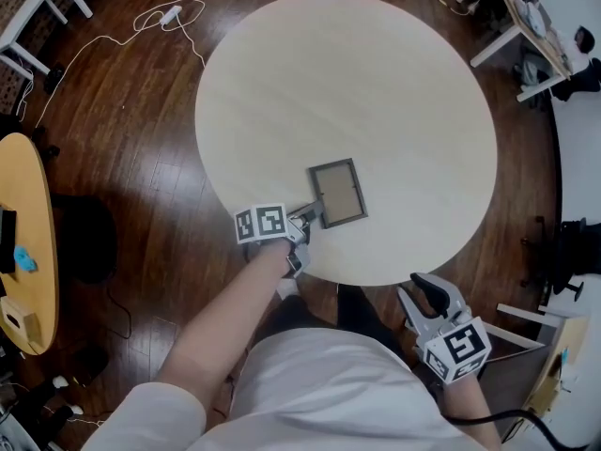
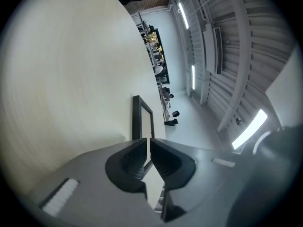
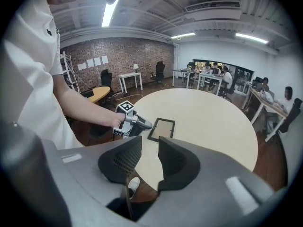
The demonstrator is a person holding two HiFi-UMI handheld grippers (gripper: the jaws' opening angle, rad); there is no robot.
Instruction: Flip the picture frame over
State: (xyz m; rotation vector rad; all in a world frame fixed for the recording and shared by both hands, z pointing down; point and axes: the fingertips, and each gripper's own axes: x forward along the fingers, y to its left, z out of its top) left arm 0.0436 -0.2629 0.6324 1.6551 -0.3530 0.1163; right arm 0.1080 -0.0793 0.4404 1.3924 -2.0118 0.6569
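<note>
A dark-rimmed picture frame (image 1: 338,193) lies flat near the front edge of the round pale table (image 1: 347,73). My left gripper (image 1: 313,216) reaches in from the table's near side, and its jaws are shut on the frame's near left corner. In the left gripper view the frame's dark edge (image 2: 142,117) runs down into the narrow slit between the jaws of the left gripper (image 2: 148,143). The right gripper view shows the frame (image 3: 161,129) with the left gripper (image 3: 142,123) at its corner. My right gripper (image 1: 423,289) hangs off the table at the lower right, open and with nothing in it (image 3: 149,157).
A yellow-topped table (image 1: 23,242) stands at the far left beside a black stool (image 1: 84,238). A white cable (image 1: 160,17) trails over the dark wood floor behind the table. White desks (image 1: 526,26) stand at the top right. People sit at desks far off (image 3: 213,72).
</note>
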